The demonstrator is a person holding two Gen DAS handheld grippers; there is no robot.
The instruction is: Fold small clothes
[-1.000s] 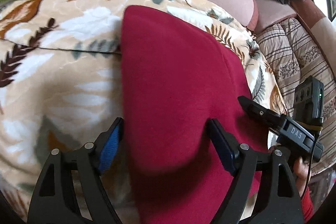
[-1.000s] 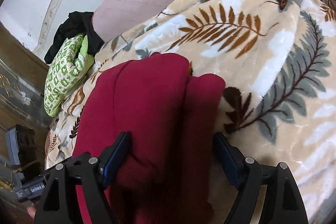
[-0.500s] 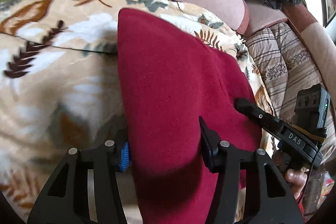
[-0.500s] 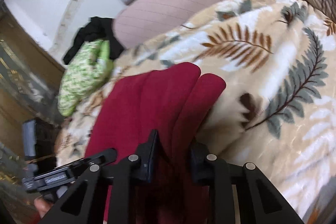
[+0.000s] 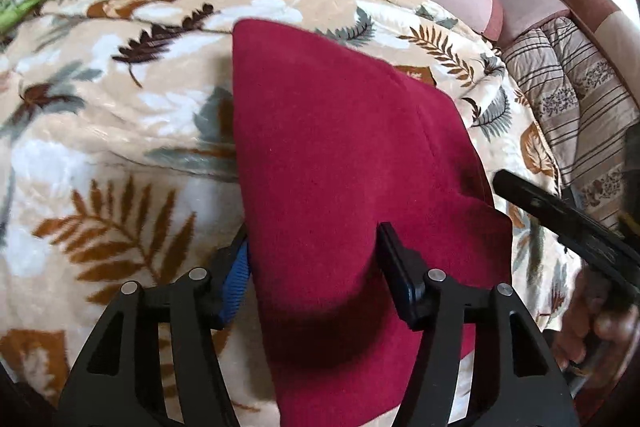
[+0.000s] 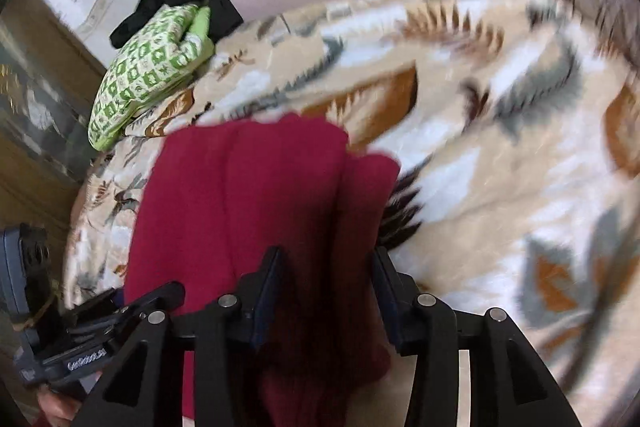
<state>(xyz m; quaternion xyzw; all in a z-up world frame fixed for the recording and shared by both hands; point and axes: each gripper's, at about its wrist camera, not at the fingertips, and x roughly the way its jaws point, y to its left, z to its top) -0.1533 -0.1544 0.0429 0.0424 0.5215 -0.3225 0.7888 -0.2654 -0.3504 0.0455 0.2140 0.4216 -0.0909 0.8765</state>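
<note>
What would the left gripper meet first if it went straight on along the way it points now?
The red garment. The left gripper already has its near end between the fingers, having just reopened a little, and the cloth stretches ahead over the leaf-print blanket. Depth is unclear, so it may meet the blanket underneath almost at once.

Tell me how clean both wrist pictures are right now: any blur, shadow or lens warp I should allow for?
Left wrist view: mostly sharp; the left gripper casts a dark shadow on the red garment, and the right gripper is smeared. Right wrist view: the leaf-print blanket is streaked with motion blur, worst toward the right edge; the green patterned cloth stays readable. Both bend strongly at the rim.
</note>
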